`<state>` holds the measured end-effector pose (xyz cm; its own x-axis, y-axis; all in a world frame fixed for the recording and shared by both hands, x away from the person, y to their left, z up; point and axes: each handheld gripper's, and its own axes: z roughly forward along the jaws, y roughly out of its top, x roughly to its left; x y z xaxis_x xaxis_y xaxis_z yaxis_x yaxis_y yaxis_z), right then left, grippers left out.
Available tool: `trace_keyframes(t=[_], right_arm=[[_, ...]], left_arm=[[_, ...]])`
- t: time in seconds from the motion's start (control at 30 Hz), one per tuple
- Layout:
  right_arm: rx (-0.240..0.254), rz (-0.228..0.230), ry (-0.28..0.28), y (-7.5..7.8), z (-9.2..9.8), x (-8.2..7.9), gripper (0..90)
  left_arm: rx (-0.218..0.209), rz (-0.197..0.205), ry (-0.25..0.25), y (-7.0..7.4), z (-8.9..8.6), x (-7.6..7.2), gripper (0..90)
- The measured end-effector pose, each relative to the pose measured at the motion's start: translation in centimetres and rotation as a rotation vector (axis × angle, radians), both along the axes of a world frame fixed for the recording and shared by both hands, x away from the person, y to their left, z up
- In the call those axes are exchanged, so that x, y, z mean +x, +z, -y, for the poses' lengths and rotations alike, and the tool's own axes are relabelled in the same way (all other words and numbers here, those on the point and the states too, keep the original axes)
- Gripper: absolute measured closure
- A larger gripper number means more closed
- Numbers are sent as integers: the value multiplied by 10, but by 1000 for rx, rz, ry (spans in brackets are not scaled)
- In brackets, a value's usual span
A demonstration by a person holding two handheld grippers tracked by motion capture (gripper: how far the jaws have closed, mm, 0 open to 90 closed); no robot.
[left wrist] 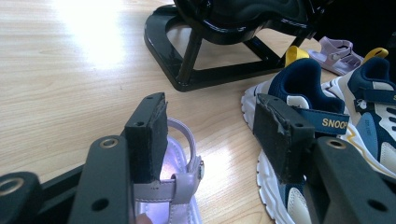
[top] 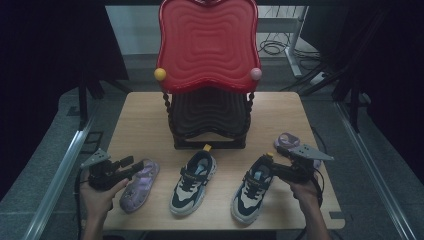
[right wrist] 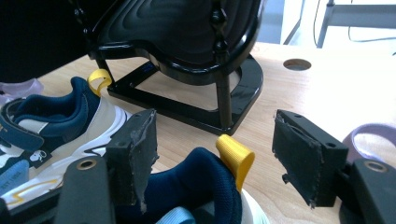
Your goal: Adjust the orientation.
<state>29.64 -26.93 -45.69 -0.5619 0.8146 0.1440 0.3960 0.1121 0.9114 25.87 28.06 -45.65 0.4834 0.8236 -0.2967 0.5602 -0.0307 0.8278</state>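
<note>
**Both grippers spread over shoes before the rack**

On the wooden table, the left gripper hangs released over a purple sandal at 8 o'clock. The right gripper, jaws parted, straddles the heel of the right sneaker at 5 o'clock. Another sneaker lies between them. A red-topped rack stands at 12, a second sandal at 3.

Curtained lab: black drapes, cables

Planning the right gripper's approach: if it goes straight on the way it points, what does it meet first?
Probably the navy heel of the right sneaker, between the open jaws of the right gripper; beyond stands the black rack.
</note>
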Motion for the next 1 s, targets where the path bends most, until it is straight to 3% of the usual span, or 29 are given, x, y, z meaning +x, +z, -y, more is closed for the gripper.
trace_keyframes(t=[0.17,0.3,0.37,0.5,0.53,0.6,0.77,1.0], right_arm=[[41,-22,-14,-7,7,1,331],[51,-20,-27,-8,11,0,332],[80,-8,-15,-4,15,-2,340],[51,11,-3,1,13,-3,349],[11,36,1,4,12,-3,360],[-2,28,4,5,13,0,367],[6,14,-4,3,16,4,409],[10,15,-11,5,19,1,460]], left_arm=[[0,7,-3,-2,6,-1,453],[13,8,-14,-5,13,0,458],[19,0,-23,-6,20,-3,460],[40,5,-37,-2,27,-10,464],[23,19,-44,3,28,-13,468],[14,18,-47,3,28,-13,473],[3,10,-51,-1,27,-11,486],[-2,21,-67,5,31,-17,522]])
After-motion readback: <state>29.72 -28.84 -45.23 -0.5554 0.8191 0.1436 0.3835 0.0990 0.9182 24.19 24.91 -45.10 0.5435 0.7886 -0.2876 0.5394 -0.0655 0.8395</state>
